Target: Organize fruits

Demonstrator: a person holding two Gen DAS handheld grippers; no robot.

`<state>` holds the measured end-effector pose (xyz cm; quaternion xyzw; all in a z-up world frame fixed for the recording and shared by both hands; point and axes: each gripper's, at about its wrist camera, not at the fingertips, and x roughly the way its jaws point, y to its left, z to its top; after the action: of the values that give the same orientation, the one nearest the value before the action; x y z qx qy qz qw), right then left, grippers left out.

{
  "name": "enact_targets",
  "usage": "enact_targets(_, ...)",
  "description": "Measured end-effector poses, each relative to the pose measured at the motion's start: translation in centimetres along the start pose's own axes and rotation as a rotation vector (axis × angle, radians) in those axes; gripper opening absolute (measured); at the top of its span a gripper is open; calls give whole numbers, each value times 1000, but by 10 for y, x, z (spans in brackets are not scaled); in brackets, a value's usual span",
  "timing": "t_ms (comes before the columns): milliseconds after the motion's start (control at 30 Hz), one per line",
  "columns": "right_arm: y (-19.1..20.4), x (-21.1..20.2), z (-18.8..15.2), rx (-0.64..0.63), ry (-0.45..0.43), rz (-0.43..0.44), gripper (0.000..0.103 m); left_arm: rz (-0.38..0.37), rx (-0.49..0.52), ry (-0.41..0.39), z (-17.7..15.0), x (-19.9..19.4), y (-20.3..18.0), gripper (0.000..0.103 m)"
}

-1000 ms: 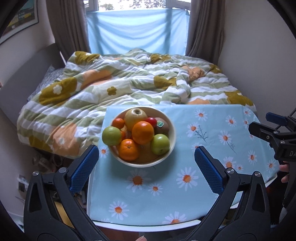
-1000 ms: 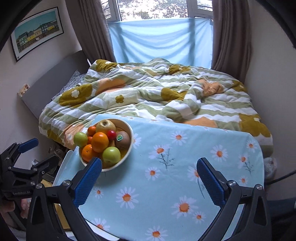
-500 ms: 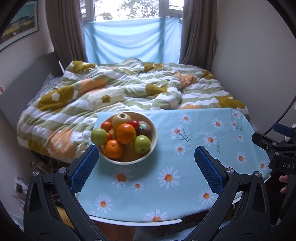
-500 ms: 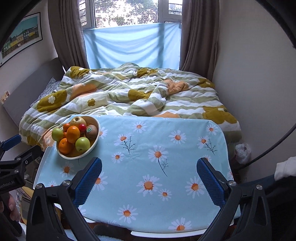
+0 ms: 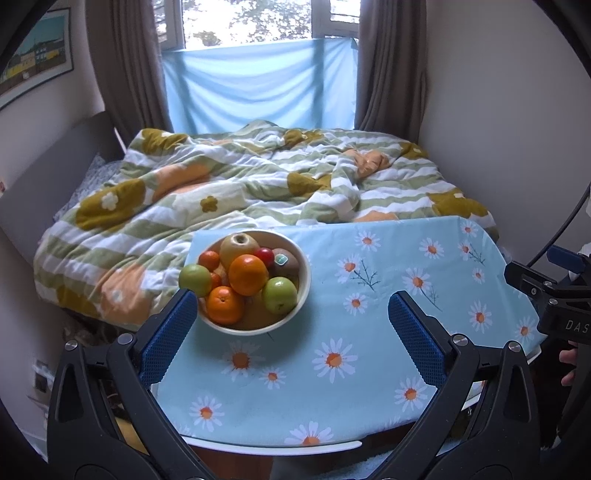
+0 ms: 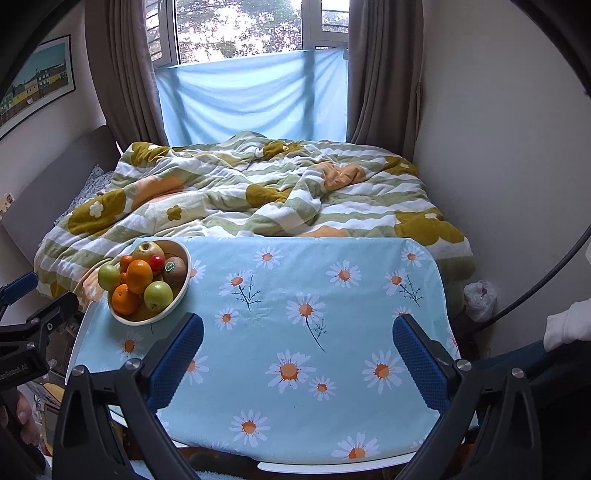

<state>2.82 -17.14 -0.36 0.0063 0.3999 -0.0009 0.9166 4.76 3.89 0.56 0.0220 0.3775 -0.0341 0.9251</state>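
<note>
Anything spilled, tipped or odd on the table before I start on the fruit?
Nothing spilled or tipped. The bowl stands upright, all the fruit heaped inside it. One thing to watch: it sits close to the table's far left corner, and a green apple bulges over its rim.

Home bedroom. Far side: unmade bed (image 6: pixel 258 199) w/ rumpled duvet, green/white stripes + mustard & orange flowers, filling room wall to wall. Grey headboard (image 6: pixel 48 192) at left. Window (image 6: pixel 240 26) at far end, brown curtains (image 6: pixel 384 70) both sides, pale blue cloth (image 6: pixel 251 96) across lower pane. Framed picture (image 6: pixel 33 81) on left wall. Near: small table (image 6: pixel 332 369) w/ light blue daisy-print cover, bowl of fruit (image 6: pixel 149 282) at its far left corner.
</note>
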Motion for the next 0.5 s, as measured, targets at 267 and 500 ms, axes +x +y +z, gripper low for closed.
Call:
enact_targets(267, -2, 0, 0, 0, -1, -3, 102, -3, 7, -2, 2, 2, -3, 103)
enact_targets(500, -6, 1, 2, 4, -2, -4, 102, -8, 7, -17, 4, 0, -2, 103)
